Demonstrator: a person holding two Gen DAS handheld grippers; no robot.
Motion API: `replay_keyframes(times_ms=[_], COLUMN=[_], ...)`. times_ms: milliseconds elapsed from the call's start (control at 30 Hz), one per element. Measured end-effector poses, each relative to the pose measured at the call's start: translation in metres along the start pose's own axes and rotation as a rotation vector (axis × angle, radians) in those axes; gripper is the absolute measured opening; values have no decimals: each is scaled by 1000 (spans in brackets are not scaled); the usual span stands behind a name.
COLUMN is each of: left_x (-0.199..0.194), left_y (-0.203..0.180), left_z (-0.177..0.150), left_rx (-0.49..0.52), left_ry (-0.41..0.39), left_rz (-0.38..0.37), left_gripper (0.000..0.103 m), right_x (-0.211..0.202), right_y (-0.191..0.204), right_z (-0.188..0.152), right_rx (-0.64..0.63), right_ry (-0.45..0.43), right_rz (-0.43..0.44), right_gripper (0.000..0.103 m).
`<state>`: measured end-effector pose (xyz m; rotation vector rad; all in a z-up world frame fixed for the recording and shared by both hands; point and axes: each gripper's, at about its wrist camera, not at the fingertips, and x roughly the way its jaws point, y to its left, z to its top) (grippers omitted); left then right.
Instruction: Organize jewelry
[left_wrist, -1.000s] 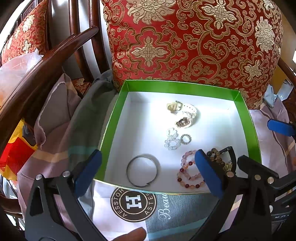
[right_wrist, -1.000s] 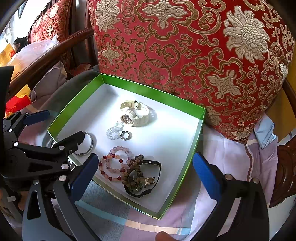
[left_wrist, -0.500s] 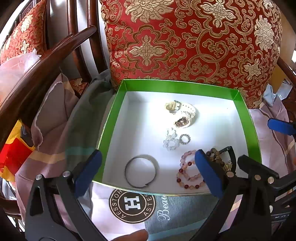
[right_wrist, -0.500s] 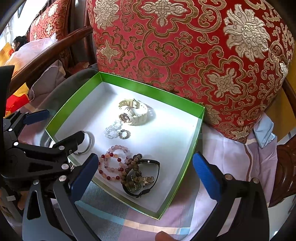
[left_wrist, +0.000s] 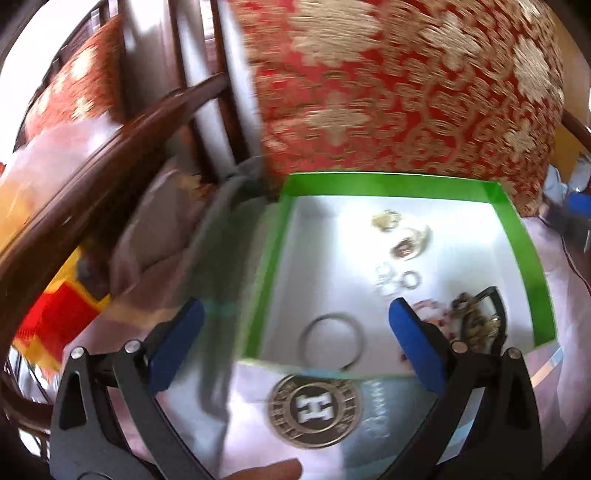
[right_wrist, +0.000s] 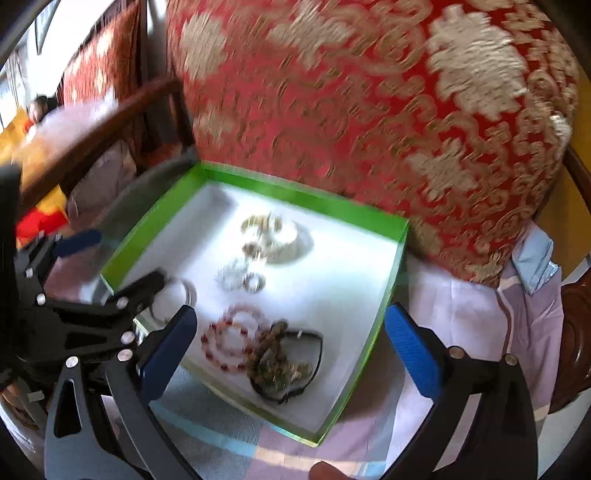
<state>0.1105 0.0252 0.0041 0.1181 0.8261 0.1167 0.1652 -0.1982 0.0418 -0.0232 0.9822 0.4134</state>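
A big red-and-gold cushion (right_wrist: 369, 110) stands at the far side, on a chair with a dark wooden arm (left_wrist: 92, 173) to the left. Against the cushion, on pale striped cloth (right_wrist: 461, 314), lies the green box (right_wrist: 295, 195), open and white inside.

Both pictures are blurred, but all the jewelry seen lies inside the box, so most of the gathering looks done. None shows on the cloth outside it, though the grippers hide part of the near ground. What may be left is tidying: the near-right pieces lie in a heap.

In the box, from the larger pieces down: a white watch (right_wrist: 277, 240) at the far middle; a black-strapped piece (right_wrist: 295, 369) tangled with brown beads (right_wrist: 273, 332) in the near right corner; a pink-and-red bead bracelet (right_wrist: 229, 339) touching them on the left; a metal bangle (left_wrist: 330, 341) near the front wall; a clear bead ring (right_wrist: 231, 277) and a small metal ring (right_wrist: 254, 282) side by side in the middle.

The left gripper (left_wrist: 291, 339) is spread wide and empty, over the box's near left edge. The right gripper (right_wrist: 288, 350) is also wide and empty, above the tangled heap. A round logo (left_wrist: 316, 410) shows on paper just in front of the box.
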Motion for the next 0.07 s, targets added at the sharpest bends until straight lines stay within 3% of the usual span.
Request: replay_keyframes(times_ms=[67], left_x=[-4], left_y=[23], left_z=[-10], left_rx=[-61], left_ry=[7], left_rz=[0], left_gripper=[101], right_x=[-13], right_y=[-29], right_z=[2], right_rx=[79], right_ry=[-88], right_rz=[-45], right_gripper=[102])
